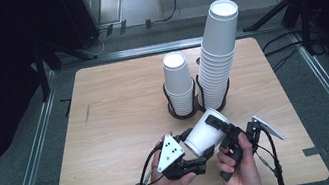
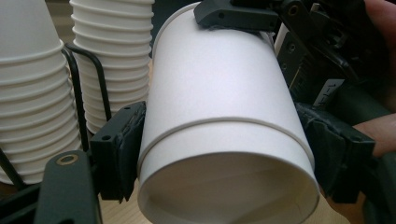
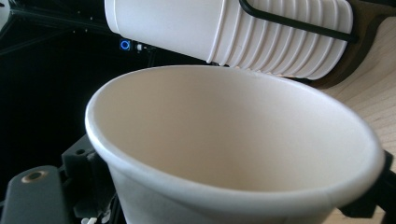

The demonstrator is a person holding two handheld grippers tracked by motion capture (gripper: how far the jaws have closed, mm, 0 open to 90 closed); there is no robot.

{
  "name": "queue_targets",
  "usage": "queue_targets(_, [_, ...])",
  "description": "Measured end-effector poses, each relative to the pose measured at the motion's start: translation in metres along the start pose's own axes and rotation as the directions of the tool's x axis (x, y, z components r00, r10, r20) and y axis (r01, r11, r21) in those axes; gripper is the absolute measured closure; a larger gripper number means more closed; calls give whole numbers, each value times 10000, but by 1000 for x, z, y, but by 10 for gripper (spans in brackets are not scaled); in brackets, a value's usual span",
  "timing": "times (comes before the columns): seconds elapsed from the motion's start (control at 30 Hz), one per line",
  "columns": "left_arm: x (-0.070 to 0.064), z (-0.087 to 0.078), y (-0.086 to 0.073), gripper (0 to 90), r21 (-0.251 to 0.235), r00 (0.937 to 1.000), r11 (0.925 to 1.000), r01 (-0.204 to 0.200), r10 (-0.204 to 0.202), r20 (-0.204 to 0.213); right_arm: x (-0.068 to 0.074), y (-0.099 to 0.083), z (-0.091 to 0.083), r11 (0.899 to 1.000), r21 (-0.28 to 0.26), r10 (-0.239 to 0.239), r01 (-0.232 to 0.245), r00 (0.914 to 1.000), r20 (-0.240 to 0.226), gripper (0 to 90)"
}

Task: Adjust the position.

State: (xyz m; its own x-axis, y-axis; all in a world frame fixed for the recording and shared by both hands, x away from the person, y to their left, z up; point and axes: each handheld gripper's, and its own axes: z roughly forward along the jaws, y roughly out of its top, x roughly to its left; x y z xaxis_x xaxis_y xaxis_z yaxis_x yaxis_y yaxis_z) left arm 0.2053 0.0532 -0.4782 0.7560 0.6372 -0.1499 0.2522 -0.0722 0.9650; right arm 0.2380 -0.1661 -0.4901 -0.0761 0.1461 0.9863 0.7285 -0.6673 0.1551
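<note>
Both tongs, left (image 1: pixel 199 160) and right (image 1: pixel 218 124), are pinching one white paper cup (image 1: pixel 205 134) above the light wooden table (image 1: pixel 118 130).

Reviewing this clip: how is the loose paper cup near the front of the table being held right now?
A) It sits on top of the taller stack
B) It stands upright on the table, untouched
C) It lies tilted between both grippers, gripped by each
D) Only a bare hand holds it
C: the paper cup is tilted on its side above the table, with the left gripper clamping its sides and the right gripper gripping its other end.
</note>
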Motion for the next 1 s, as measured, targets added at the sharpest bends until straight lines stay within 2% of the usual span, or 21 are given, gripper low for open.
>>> queue_targets(0.03, [0,0,0,137,0,10000,10000,0,0,0,0,0,0,10000,0,0,0,10000,0,136])
queue_targets(0.07, [2,0,1,87,27,9994,9998,197,-198,272,0,1,0,9999,-102,-85,85,10000,-41,139])
queue_targets(0.13, [2,-1,1,44,14,9990,9998,216,-216,381,0,1,-1,9999,-118,-94,94,9999,-57,140])
queue_targets(0.17, [2,-2,2,12,21,9979,9997,246,-247,595,0,2,-2,9996,-219,-170,168,9998,-72,141])
queue_targets(0.3, [2,-2,3,12,39,9980,9994,341,-342,532,1,4,-3,9989,-390,-278,273,9996,-109,142])
queue_targets(0.43, [6,-3,3,12,106,9979,9990,429,-434,471,2,7,-6,9945,-732,-742,744,9972,63,143])
queue_targets(0.57, [7,-4,4,12,95,9980,9989,451,-455,439,4,11,-8,9864,-978,-1291,1324,9909,395,143])
queue_targets(0.7, [9,-4,3,12,139,9981,9989,450,-455,424,7,16,-12,9680,-1406,-1997,2079,9773,703,143])
queue_targets(0.73, [9,-4,3,12,138,9979,9988,479,-484,431,7,16,-12,9680,-1406,-1997,2079,9773,703,143])
queue_targets(0.77, [10,-4,3,12,134,9981,9989,457,-462,399,10,19,-15,9555,-1603,-2367,2475,9680,837,143])
queue_targets(0.8, [10,-4,3,12,128,9981,9988,470,-474,387,11,20,-16,9487,-1683,-2555,2678,9625,912,142])
queue_targets(0.83, [10,-4,3,12,128,9981,9988,470,-474,387,11,20,-16,9487,-1683,-2555,2678,9625,912,142])
queue_targets(0.87, [11,-5,4,12,139,9980,9987,495,-500,391,14,23,-19,9396,-1834,-2766,2891,9567,906,143])
queue_targets(0.9, [11,-5,4,12,142,9979,9986,512,-517,381,15,24,-20,9352,-1914,-2860,2980,9542,880,142])
queue_targets(0.93, [11,-5,4,12,142,9979,9986,512,-517,381,15,24,-20,9352,-1914,-2860,2980,9542,880,142])
queue_targets(1.0, [12,-6,4,12,130,9980,9985,530,-534,331,18,30,-24,9285,-2116,-2944,3052,9522,819,141])
